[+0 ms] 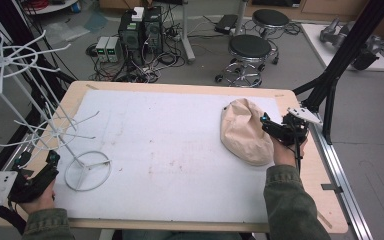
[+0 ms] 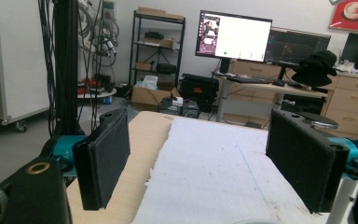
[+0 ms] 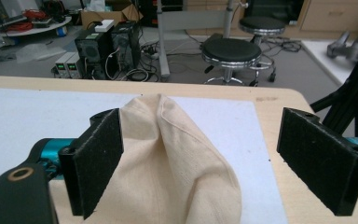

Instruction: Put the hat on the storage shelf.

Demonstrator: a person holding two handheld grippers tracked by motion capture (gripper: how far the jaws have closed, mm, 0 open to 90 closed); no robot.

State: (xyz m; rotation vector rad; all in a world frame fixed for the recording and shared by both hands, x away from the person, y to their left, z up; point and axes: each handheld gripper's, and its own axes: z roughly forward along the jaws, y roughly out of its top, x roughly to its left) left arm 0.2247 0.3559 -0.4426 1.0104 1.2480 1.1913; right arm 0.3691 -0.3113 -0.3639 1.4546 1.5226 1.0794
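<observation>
A beige cloth cap (image 1: 244,131) lies on the white mat (image 1: 170,150) at the right side of the table. My right gripper (image 1: 271,127) is open at the cap's right edge. In the right gripper view the cap (image 3: 168,163) bulges up between the jaws, against the left pad (image 3: 100,158) and well apart from the right pad (image 3: 321,161). A white wire rack (image 1: 45,125) with a ring base (image 1: 87,171) stands at the mat's left edge. My left gripper (image 1: 39,163) sits open at the front left corner, just left of that base, with bare mat (image 2: 214,158) between its pads.
The wooden table edge (image 1: 325,175) runs close to the right hand. Black frame posts (image 1: 337,65) rise at the right and another post (image 2: 67,65) at the left. Two stools (image 1: 250,50) and computer boxes (image 1: 140,30) with cables stand on the floor beyond the table.
</observation>
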